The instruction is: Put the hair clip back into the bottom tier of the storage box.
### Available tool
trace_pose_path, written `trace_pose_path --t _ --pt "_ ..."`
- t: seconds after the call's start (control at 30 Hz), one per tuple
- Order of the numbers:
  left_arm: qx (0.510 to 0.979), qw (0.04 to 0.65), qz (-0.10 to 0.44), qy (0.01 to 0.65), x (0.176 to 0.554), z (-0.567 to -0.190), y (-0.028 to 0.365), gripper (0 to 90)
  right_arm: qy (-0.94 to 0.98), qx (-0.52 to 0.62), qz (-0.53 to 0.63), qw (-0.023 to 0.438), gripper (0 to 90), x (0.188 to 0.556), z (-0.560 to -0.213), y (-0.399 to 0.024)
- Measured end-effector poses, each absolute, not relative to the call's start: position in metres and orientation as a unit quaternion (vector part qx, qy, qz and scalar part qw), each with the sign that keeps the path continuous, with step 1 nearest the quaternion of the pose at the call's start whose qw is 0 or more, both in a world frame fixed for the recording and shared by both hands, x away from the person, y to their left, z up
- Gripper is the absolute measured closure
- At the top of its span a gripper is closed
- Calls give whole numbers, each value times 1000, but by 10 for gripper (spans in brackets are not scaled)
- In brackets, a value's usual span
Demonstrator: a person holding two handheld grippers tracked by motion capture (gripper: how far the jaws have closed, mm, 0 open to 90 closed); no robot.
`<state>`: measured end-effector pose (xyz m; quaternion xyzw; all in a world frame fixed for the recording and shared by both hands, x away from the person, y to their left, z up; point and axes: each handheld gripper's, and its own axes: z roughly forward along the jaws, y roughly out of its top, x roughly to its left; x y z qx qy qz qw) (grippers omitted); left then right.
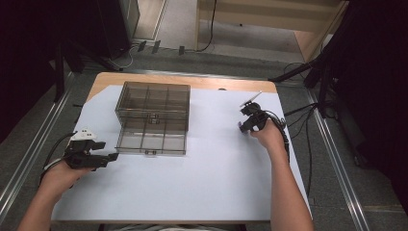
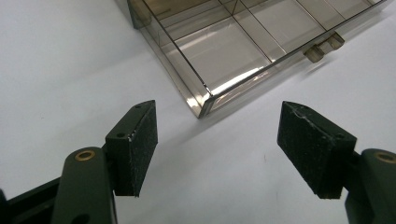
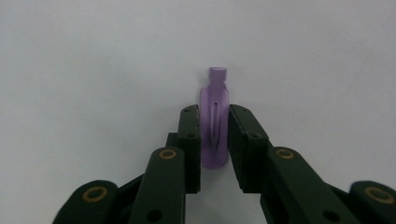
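A smoky clear compartment box (image 1: 152,118) lies open on the white sheet, its lid folded back and its dividers showing. In the left gripper view its near corner (image 2: 205,95) and two latch tabs (image 2: 323,48) sit just past the tips. My left gripper (image 1: 109,157) rests at the table's left with its jaws wide apart and nothing between them (image 2: 217,149). At the right of the sheet, my right gripper (image 1: 244,126) points down at it. Its jaws are shut on a small purple plastic clip (image 3: 215,122) that stands on edge between the pads.
The white sheet (image 1: 211,168) covers a wooden table (image 1: 192,81). Black tripod legs (image 1: 308,67) and cables (image 1: 303,118) stand off the table's right and back. Metal floor rails (image 1: 29,144) run along both sides.
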<state>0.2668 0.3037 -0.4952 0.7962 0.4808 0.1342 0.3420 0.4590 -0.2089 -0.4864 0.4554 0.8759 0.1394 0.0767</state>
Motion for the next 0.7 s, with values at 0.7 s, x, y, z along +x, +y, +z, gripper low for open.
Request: trace_pose_path --t 0.7 --pt "797 342 133 480 267 -495 304 299 872 462 148 68 773 460 -485 -212"
